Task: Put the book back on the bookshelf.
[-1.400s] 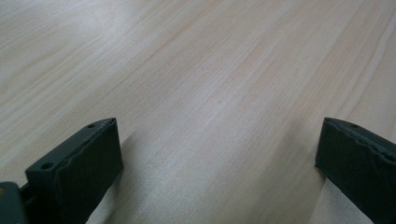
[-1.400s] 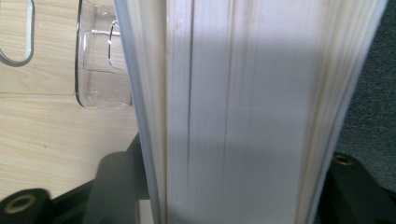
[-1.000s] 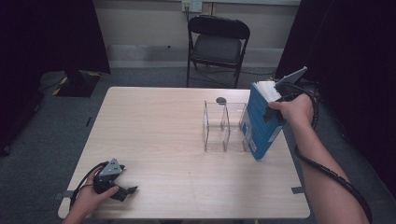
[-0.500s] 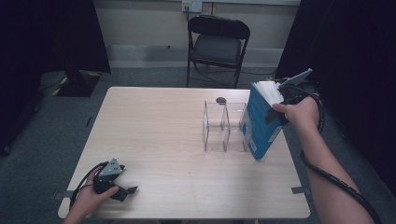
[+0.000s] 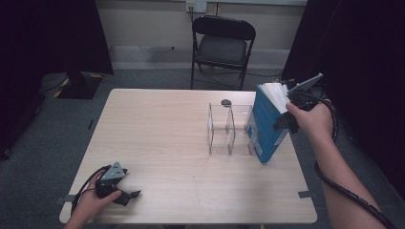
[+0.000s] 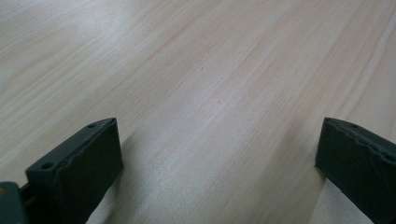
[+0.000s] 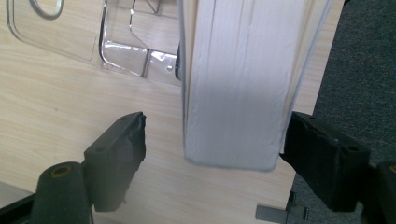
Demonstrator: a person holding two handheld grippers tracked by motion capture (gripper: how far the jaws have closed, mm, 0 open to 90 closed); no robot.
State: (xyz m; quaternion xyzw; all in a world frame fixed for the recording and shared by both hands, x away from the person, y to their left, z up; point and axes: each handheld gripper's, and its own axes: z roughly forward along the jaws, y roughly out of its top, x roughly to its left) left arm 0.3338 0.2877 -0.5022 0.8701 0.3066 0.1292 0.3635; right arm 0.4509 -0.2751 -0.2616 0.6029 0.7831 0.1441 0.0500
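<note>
Left gripper [image 5: 125,195] lies low on the table [image 5: 157,143] at about 7 o'clock, near the front edge, with a hand wrapped round its body. In the left gripper view its jaws stand wide apart over bare wood, nothing between them.

Farther in, at about 3 o'clock near the right edge, the book [image 5: 268,125] stands on its lower edge, blue cover facing the table's middle, tilted so its white page block leans toward 1 o'clock. It sits just beside the right wall of the clear rack [image 5: 229,130], which stands upright between 1 and 2 o'clock; whether book and rack touch I cannot tell.

Right gripper [image 5: 285,120] is at the book's upper right, held in the right hand [image 5: 311,119]. In the right gripper view the book [image 7: 238,79] is between the jaws: the jaws have just been opening, a clear gap shows between the left pad and the pages, and the right pad sits at the cover's edge, contact uncertain. No squeeze is visible.

Beyond the table, at 12 o'clock, a folding chair [image 5: 222,46] stands on grey carpet.
</note>
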